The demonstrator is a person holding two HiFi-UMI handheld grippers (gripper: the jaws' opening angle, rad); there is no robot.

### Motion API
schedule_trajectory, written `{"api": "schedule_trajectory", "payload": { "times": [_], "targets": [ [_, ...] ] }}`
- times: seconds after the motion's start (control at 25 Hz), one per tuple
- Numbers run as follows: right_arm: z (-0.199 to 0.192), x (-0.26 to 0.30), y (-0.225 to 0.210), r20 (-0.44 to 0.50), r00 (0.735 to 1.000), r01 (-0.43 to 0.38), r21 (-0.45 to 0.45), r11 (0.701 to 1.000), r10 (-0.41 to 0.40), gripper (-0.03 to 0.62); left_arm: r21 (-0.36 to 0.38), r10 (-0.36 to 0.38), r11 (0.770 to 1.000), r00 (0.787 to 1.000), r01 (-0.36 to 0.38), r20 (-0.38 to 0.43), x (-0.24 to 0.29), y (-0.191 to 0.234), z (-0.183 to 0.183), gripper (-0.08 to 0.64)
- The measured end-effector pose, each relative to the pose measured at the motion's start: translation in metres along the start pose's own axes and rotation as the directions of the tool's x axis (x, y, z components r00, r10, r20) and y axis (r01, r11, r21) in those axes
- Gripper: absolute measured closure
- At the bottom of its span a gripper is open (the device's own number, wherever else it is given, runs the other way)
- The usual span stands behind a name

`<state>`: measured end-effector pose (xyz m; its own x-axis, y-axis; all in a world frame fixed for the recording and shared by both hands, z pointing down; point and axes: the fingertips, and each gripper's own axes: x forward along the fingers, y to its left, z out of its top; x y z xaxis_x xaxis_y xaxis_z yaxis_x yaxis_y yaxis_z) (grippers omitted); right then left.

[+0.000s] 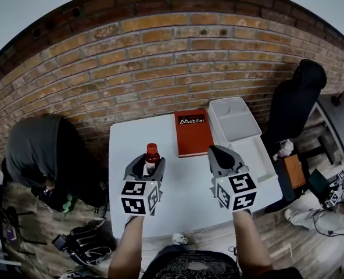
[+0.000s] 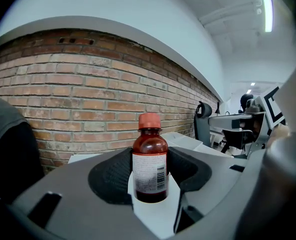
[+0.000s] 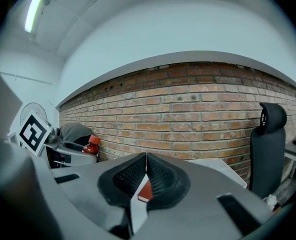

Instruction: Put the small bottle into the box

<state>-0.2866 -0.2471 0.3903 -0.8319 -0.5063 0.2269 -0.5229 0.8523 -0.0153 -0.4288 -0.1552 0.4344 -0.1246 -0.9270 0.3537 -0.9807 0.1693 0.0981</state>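
The small brown bottle (image 1: 152,154) has a red cap and a white label. It stands upright between the jaws of my left gripper (image 1: 150,163), over the left part of the white table (image 1: 183,196). In the left gripper view both black pads (image 2: 113,176) press on the sides of the bottle (image 2: 149,164). The white open box (image 1: 235,118) lies at the table's far right corner. My right gripper (image 1: 220,154) hovers in front of the box, its jaws closed tip to tip with nothing held (image 3: 146,159). The right gripper view also catches the bottle (image 3: 91,145) off to the left.
A red book (image 1: 193,132) lies flat on the table just left of the box. A brick wall (image 1: 160,57) runs behind the table. A black office chair (image 1: 297,100) stands to the right. A grey garment over a chair (image 1: 38,147) is at the left.
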Motion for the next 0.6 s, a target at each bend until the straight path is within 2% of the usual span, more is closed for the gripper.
{"api": "schedule_trajectory", "payload": {
  "times": [0.2,0.6],
  "targets": [
    [0.003,-0.009,-0.019,0.006,0.997,0.083,0.015,0.996,-0.083,0.571,0.034,-0.094,0.995,0.996,0.094,-0.010,0.020,-0.020,0.008,0.327],
    [-0.003,-0.049,-0.065,0.005,0.969,0.246,0.031,0.969,-0.246,0.571,0.086,-0.259,0.962,0.965,0.260,-0.025,0.055,-0.080,0.014,0.328]
  ]
}}
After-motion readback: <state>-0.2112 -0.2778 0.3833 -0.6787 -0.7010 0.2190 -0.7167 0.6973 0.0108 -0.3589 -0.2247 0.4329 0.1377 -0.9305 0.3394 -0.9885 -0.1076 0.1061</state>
